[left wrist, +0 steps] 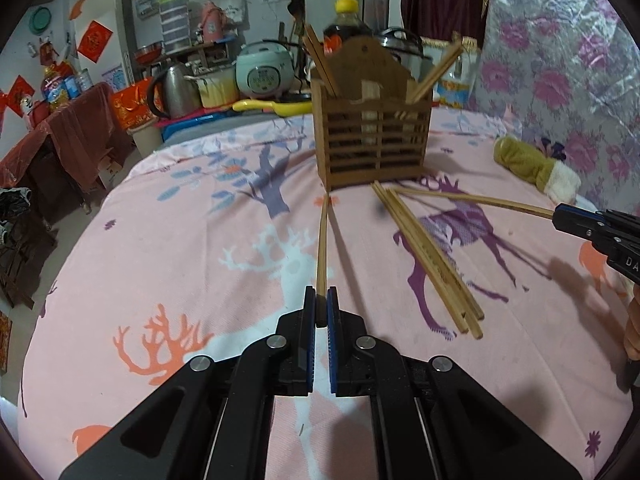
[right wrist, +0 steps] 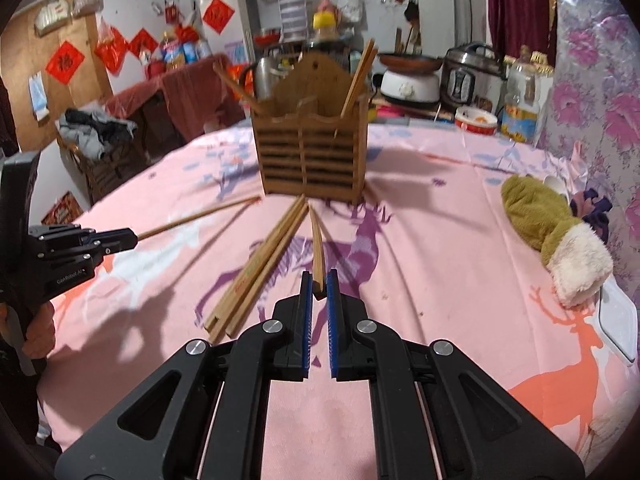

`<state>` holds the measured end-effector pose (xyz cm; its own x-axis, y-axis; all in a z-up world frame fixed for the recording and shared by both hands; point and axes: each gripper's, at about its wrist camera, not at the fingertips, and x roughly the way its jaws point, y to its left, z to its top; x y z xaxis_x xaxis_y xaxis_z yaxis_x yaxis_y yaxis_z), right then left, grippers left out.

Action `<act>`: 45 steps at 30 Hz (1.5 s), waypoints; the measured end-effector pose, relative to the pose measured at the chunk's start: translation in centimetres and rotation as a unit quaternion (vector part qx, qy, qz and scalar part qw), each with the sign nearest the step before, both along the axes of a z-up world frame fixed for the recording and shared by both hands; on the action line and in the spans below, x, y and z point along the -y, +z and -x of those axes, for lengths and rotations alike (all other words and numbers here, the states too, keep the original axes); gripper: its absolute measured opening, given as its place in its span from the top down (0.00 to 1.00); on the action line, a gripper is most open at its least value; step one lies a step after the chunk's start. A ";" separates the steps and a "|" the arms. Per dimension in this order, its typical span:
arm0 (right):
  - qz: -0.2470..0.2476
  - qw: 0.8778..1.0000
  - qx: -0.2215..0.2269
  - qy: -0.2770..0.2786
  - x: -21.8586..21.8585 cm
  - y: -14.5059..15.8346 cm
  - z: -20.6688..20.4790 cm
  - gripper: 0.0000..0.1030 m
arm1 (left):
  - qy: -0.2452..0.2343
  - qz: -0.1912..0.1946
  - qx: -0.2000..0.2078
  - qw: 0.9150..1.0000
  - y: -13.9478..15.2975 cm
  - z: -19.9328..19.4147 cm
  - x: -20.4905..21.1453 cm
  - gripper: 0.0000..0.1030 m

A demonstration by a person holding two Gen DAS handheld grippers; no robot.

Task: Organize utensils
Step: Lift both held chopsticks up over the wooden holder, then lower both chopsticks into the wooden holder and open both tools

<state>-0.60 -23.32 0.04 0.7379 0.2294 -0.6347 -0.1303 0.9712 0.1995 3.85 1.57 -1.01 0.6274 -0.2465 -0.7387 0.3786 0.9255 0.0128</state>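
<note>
1. In the left wrist view, the left gripper (left wrist: 321,306) is clamped on the near end of one chopstick (left wrist: 322,240), which runs straight toward twelve o'clock, its far tip close to the foot of the wooden holder (left wrist: 374,136). The holder stands on the pink deer-print cloth (left wrist: 160,240) and already has sticks leaning out of both compartments, toward eleven and one o'clock. A loose bundle of chopsticks (left wrist: 430,258) lies on the cloth at about two o'clock from the claw. At three o'clock the right gripper (left wrist: 560,214) comes in from the edge, pinching another long stick (left wrist: 480,200) by its end.

2. In the right wrist view, the right gripper (right wrist: 319,286) is closed on the near end of its chopstick (right wrist: 317,244), which points at twelve o'clock toward the holder (right wrist: 310,152). The bundle (right wrist: 260,264) lies at about eleven o'clock. At nine o'clock the left gripper (right wrist: 134,238) holds its stick (right wrist: 200,216) out toward the holder.

3. The step in hand looks like carrying: each claw has a stick picked up and none is dropped in yet. The next move calls for tipping each stick upright over a compartment and releasing, without the two sticks crossing or knocking the light holder.

4. Only the right view shows the green plush toy (right wrist: 556,232) whole at three o'clock and a white tray (right wrist: 618,320) beside it; only the left view shows the kettle (left wrist: 176,88) and rice cooker (left wrist: 264,72) behind at eleven o'clock.
</note>
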 end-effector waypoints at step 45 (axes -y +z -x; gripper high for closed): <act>-0.038 0.972 0.217 -0.076 1.2 17.2 -4.9 0.94 | 0.011 0.119 0.163 0.979 22.0 -7.7 6.8 0.95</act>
<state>4.32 -24.48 17.26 0.9618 0.1301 -0.2409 -0.0740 0.9706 0.2289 11.55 -5.24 21.00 0.8278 -0.3704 -0.4213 0.3694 0.9251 -0.0875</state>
